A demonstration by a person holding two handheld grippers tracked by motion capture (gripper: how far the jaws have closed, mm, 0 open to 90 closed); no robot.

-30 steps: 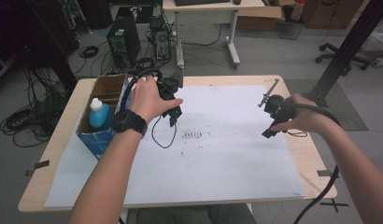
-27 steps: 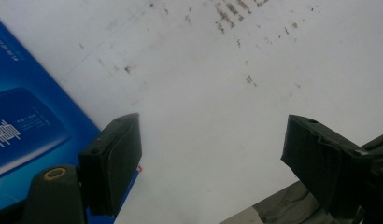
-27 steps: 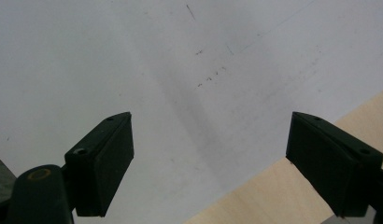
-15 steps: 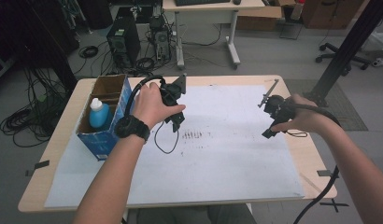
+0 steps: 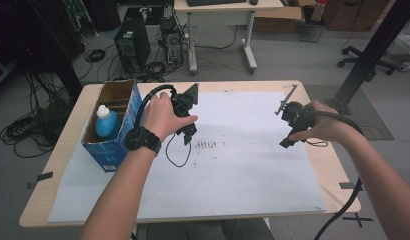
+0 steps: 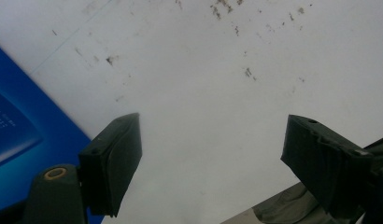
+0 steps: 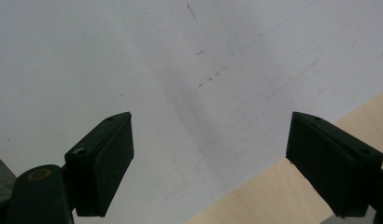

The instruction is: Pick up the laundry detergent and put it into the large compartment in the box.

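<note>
From the high view, the left gripper (image 5: 187, 131) hangs over the white sheet (image 5: 243, 175), just beside the blue box (image 5: 110, 150) at its 9 o'clock, where a blue bottle (image 5: 106, 122) stands upright inside. The right gripper (image 5: 288, 140) sits apart at 3 o'clock near the sheet's edge.

Left gripper view: jaws spread wide, nothing between them, box wall at 8 o'clock.

Right gripper view: jaws wide apart too, empty, bare table (image 7: 297, 186) at 5 o'clock.

My guess is nothing's picked up yet; the next move probably needs the left one swinging over to the bottle.
</note>
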